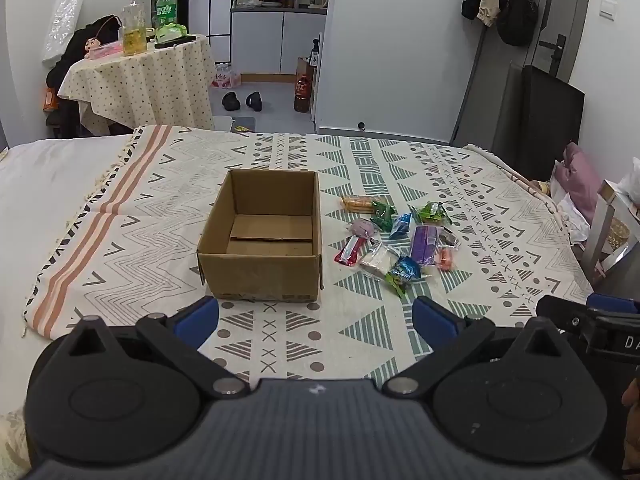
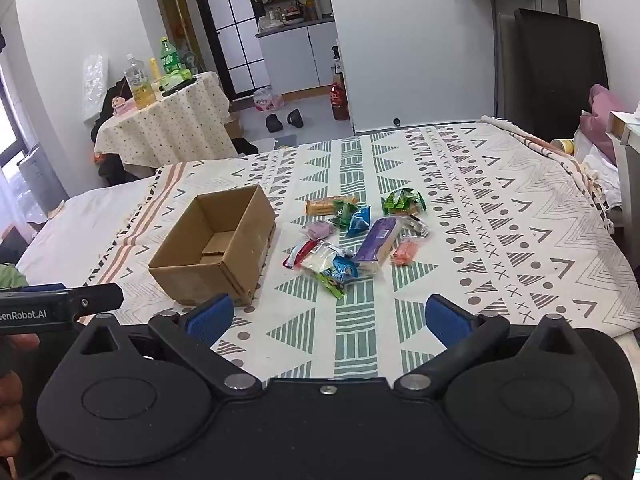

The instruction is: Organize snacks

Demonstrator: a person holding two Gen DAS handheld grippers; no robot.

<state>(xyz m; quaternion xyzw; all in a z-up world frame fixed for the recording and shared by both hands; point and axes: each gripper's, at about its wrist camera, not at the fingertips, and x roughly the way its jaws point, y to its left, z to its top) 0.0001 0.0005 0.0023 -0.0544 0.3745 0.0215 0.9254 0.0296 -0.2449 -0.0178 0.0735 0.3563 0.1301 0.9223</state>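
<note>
1. Here the left hand-held gripper (image 1: 316, 316) is spread wide with nothing between its blue fingertips (image 1: 199, 322); it hangs above the patterned blanket (image 1: 280, 332), just short of the cardboard box (image 1: 262, 236), touching nothing.
2. The right hand-held gripper (image 2: 326, 318) is equally wide open and empty, its blue fingertips (image 2: 211, 319) over the blanket near the box's front corner.
3. The box stands open-topped and upright on the blanket with only its own bottom flaps showing inside.
4. The snacks (image 1: 396, 236) lie in a loose heap on the blanket just to the right of the box, apart from it: a purple packet (image 1: 425, 244), a red-and-white bar (image 1: 349, 251), an orange biscuit pack (image 1: 357, 203), and green, blue and white wrappers overlapping.
5. The blanket covers a bed (image 1: 48, 176); beyond it stands a round tabletop (image 1: 140, 64) under a dotted cloth, carrying bottles, and past that a kitchen doorway (image 1: 280, 20).
6. Both hand-held grippers point forward, side by side, tilted down towards the bed; each shows at the edge of the other's view.
</note>
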